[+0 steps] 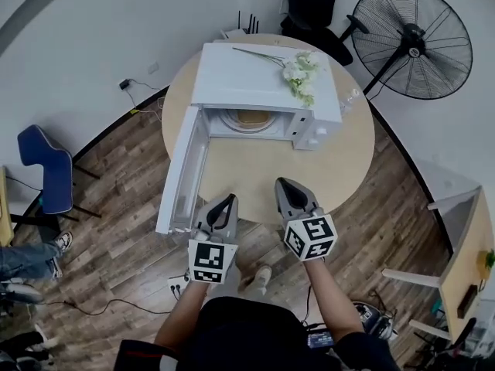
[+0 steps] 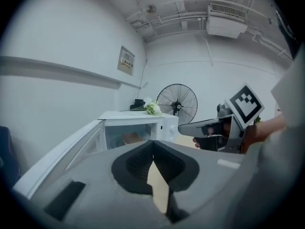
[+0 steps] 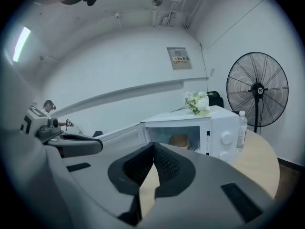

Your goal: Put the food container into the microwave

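Observation:
A white microwave (image 1: pixel 263 79) stands on the round wooden table (image 1: pixel 255 172), its door (image 1: pixel 182 168) swung open to the left. A tan food container (image 1: pixel 251 118) sits on the turntable inside; the same container (image 2: pixel 132 138) (image 3: pixel 179 140) shows through the opening in both gripper views. My left gripper (image 1: pixel 230 200) (image 2: pixel 153 143) and right gripper (image 1: pixel 283 182) (image 3: pixel 153 145) hover side by side at the table's near edge, well short of the microwave. Both are shut, jaws tip to tip, with nothing between them.
White flowers (image 1: pixel 302 74) lie on the microwave's top. A clear water bottle (image 1: pixel 349 99) (image 3: pixel 242 130) stands to the right of it. A black floor fan (image 1: pixel 414 41) is at the back right, a blue chair (image 1: pixel 42 165) on the left.

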Motion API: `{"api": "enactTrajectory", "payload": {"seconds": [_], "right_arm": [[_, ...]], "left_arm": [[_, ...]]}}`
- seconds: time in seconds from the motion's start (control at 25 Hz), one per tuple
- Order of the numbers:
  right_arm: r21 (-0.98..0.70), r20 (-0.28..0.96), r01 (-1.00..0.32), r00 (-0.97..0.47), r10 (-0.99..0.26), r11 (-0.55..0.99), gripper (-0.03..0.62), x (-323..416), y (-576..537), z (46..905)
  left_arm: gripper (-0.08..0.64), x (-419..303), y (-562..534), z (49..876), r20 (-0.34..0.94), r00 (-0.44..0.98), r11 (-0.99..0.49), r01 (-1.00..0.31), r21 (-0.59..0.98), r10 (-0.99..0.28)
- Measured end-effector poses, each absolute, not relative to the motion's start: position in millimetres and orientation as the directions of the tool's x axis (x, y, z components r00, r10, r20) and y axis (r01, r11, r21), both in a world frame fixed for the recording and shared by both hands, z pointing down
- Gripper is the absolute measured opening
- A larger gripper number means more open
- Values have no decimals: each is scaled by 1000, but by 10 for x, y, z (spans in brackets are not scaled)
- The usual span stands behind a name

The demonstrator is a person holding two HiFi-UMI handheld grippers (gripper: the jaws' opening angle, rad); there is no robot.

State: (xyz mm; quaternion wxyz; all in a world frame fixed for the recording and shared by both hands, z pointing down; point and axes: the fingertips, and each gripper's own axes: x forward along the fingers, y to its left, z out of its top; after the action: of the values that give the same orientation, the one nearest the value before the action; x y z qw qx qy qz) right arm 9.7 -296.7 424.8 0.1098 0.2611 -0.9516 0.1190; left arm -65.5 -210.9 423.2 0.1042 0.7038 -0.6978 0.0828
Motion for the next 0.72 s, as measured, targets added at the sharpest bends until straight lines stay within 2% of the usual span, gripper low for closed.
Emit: {"api": "enactTrajectory", "payload": {"seconds": [0.44, 0.72], "right_arm": [[-91, 137, -487, -870, -473, 869, 11, 467, -2478, 3411], [-62, 51, -490, -872, -487, 870, 11, 692, -2346, 3004]], "left_arm": [[17, -317, -1939, 3359, 82, 28, -37, -994, -102, -996], [17, -154, -1760, 3037, 36, 37, -42, -989, -141, -999]]}}
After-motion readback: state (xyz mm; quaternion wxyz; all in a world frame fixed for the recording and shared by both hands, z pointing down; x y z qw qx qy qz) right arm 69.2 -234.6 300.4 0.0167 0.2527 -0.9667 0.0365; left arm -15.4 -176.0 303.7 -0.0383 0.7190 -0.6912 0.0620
